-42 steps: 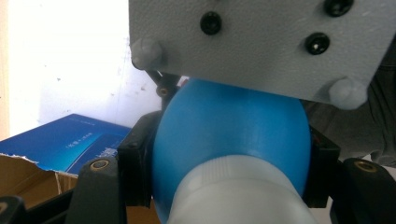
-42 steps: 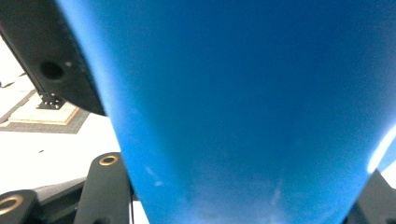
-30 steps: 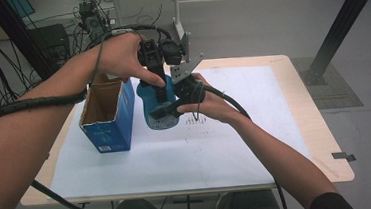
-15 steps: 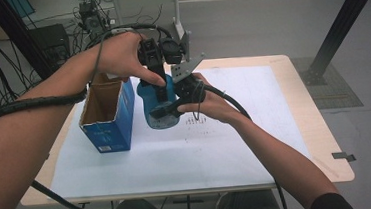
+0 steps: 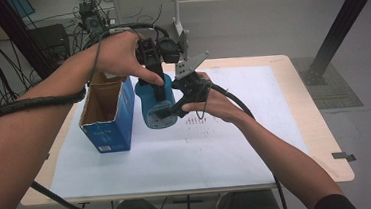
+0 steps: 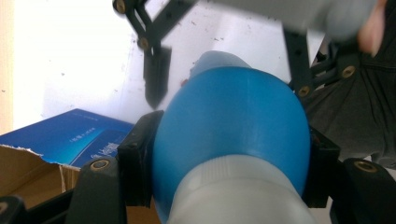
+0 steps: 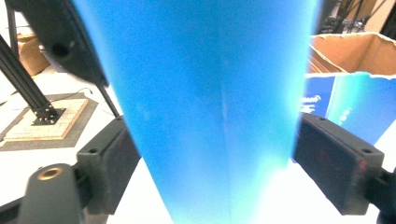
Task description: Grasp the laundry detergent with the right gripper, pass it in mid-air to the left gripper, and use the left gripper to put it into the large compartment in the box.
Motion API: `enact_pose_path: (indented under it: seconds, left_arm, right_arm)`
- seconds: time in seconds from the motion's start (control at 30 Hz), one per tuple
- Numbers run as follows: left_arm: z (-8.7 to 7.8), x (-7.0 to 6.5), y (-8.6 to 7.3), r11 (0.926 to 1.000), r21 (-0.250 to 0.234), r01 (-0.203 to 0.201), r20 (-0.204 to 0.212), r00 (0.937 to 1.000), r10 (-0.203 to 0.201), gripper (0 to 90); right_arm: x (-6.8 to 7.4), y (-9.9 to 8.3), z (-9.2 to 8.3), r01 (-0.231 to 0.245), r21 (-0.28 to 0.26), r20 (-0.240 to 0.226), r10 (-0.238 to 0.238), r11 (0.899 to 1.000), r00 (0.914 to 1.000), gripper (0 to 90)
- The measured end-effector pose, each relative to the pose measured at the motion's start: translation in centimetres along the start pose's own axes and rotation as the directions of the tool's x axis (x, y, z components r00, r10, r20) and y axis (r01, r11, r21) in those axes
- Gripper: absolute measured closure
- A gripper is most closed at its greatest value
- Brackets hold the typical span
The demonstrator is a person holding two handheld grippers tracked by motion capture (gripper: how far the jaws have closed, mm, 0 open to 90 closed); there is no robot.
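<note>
bottle: a blue bottle (image 5: 154,103) with a white neck hangs above the white sheet (image 5: 236,140), left of centre in the high view, just right of the open blue box (image 5: 109,121).
left gripper: the left gripper (image 6: 229,154) comes down from above; its two black pads are clamped on the round blue shoulder of the bottle, one on each flank, in the lower half of the left gripper view.
right gripper: the right gripper (image 7: 217,154) straddles the lower body of the bottle from the right side. its jaws have just been opening; the bottle is between them, and in the right gripper view a sliver of gap shows beside each pad, so they look apart and no longer pressing.
box: it stands on the left part of the table (image 5: 320,124), flaps up, brown inside, empty as far as the high view shows.
step in hand: judged as handing the bottle over to the left gripper alone.
how to do it well: keep the left grip firm on the shoulder, since the bottle's weight now hangs from that one hold; spread the right jaws fully clear before drawing them sideways, so no pad drags the bottle round.
risk: the rounded shoulder may slip in the pads if the bottle swings.
</note>
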State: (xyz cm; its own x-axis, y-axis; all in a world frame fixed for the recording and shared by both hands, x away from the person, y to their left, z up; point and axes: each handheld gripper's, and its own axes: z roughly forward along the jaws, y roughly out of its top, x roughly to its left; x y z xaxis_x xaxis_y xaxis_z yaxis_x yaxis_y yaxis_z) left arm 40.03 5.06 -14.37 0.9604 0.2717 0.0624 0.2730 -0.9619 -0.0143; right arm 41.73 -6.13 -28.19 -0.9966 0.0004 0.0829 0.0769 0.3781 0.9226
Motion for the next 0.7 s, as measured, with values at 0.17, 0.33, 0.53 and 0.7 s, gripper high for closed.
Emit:
enact_pose_path:
  seconds: [0.17,0.33,0.53,0.7]
  left_arm:
    - [0.0,0.3,0.0,0.9998,-0.005,0.021,0.004,0.9998,-0.021,36.9]
    - [-0.1,0.7,0.0,0.9986,0.007,0.053,0.017,0.9985,-0.053,37.0]
    - [-0.8,1.1,-0.1,0.9945,0.024,0.102,0.032,0.9942,-0.102,37.0]
    - [-1.8,1.4,-0.2,0.9896,0.020,0.142,0.044,0.9888,-0.143,37.0]
  right_arm:
    - [0.0,-0.2,-1.2,-0.008,0.033,0.019,0.008,0.999,0.9998,11.1]
    - [0.2,-0.5,-2.8,-0.022,0.079,0.062,0.017,0.997,0.9979,10.0]
    - [0.1,-0.8,-5.3,-0.072,0.132,0.107,0.058,0.989,0.9926,9.9]
    - [0.0,-0.9,-7.1,-0.099,0.185,0.142,0.073,0.978,0.9871,9.8]
